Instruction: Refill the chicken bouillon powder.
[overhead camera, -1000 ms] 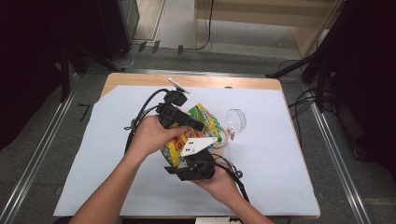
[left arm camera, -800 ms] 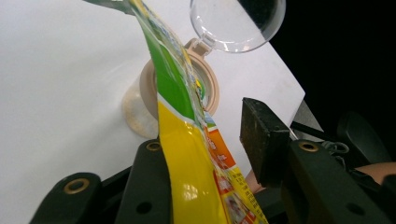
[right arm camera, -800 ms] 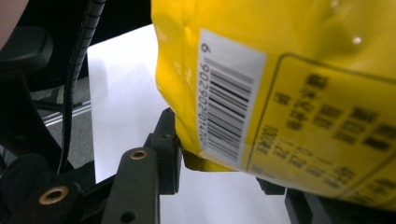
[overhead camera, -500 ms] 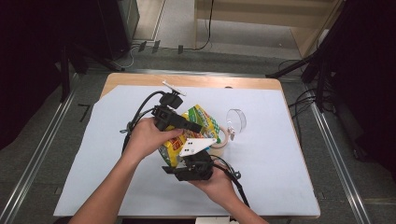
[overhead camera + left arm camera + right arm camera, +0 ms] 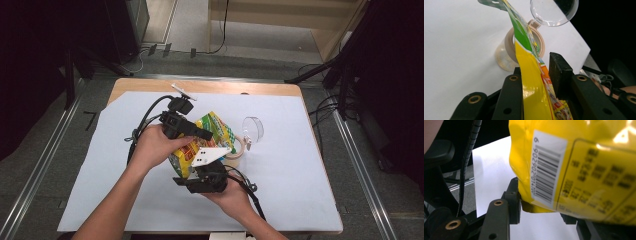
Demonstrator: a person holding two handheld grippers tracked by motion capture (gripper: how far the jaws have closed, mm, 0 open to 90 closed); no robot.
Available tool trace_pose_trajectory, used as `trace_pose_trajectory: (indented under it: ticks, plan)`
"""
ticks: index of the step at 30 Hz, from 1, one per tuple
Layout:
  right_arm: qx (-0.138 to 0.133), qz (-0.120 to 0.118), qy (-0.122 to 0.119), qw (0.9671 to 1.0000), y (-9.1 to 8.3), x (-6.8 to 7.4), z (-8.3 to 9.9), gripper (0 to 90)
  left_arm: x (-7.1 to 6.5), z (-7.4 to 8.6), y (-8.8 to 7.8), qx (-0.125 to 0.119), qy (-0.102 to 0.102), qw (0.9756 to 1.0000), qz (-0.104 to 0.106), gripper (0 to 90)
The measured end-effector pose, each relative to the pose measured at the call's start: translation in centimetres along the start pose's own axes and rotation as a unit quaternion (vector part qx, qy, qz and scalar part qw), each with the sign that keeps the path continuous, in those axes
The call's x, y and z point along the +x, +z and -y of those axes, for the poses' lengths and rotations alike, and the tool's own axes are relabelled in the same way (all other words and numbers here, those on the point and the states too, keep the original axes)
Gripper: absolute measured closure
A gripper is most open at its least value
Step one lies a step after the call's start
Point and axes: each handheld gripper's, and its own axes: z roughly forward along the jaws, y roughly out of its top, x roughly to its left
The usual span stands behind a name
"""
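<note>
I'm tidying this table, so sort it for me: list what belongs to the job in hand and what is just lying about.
In the job:
- yellow and green packet, held over the jar
- open jar with its clear flip lid
- left gripper, on the packet's edge
- right gripper, on the packet's lower end

Lying about:
- white sheet covering the table
- cables on the floor

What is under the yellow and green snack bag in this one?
Under the snack bag stands an open clear jar with a beige rim, its clear flip lid tipped back. The bag covers most of the mouth, so the contents cannot be seen.
</note>
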Motion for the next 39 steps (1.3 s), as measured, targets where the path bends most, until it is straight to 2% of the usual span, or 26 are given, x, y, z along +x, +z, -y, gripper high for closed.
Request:
trace_pose_trajectory:
  ticks: [3,7,11,13,18,20,28,32,35,39]
  plan:
    - [0.001,0.001,0.002,1.0000,0.0,0.0,0.0,60.4,-0.4,-0.2,0.2,0.002,0.007,0.9999,-0.010,74.8]
    - [-0.001,-0.004,0.006,1.0000,-0.2,-0.2,-0.3,60.6,-0.2,-1.3,0.5,0.011,0.000,0.9999,0.008,75.3]
    - [0.008,-0.005,0.005,0.9999,-0.6,-0.5,-0.7,62.1,0.1,-1.9,0.8,0.012,-0.010,0.9997,0.018,75.3]
    - [0.010,-0.004,0.004,0.9999,-0.6,-0.6,-0.8,62.3,0.1,-2.1,0.7,0.010,-0.009,0.9997,0.019,75.2]
    - [-0.002,0.003,0.001,1.0000,-0.3,-0.6,-0.8,63.1,0.0,-1.9,0.4,0.001,-0.017,0.9995,0.028,72.2]
    - [0.000,0.005,0.008,1.0000,0.0,-0.6,-0.8,64.0,-0.1,-1.9,0.4,-0.001,-0.014,0.9996,0.024,71.3]
    - [-0.002,0.006,0.001,1.0000,0.2,-0.1,-0.8,64.5,-0.2,-1.2,-0.1,-0.007,-0.008,0.9996,0.025,70.6]
    - [-0.004,0.003,0.003,1.0000,0.2,0.2,-1.0,64.5,0.6,-1.0,-0.1,-0.008,-0.018,0.9995,0.026,71.0]
    - [-0.003,0.003,0.006,1.0000,0.0,0.2,-1.1,64.4,1.6,-1.0,-0.1,-0.012,-0.040,0.9981,0.046,70.4]
    - [-0.005,0.001,0.009,1.0000,-0.2,0.2,-1.3,64.3,1.8,-1.1,-0.2,-0.013,-0.048,0.9972,0.055,68.1]
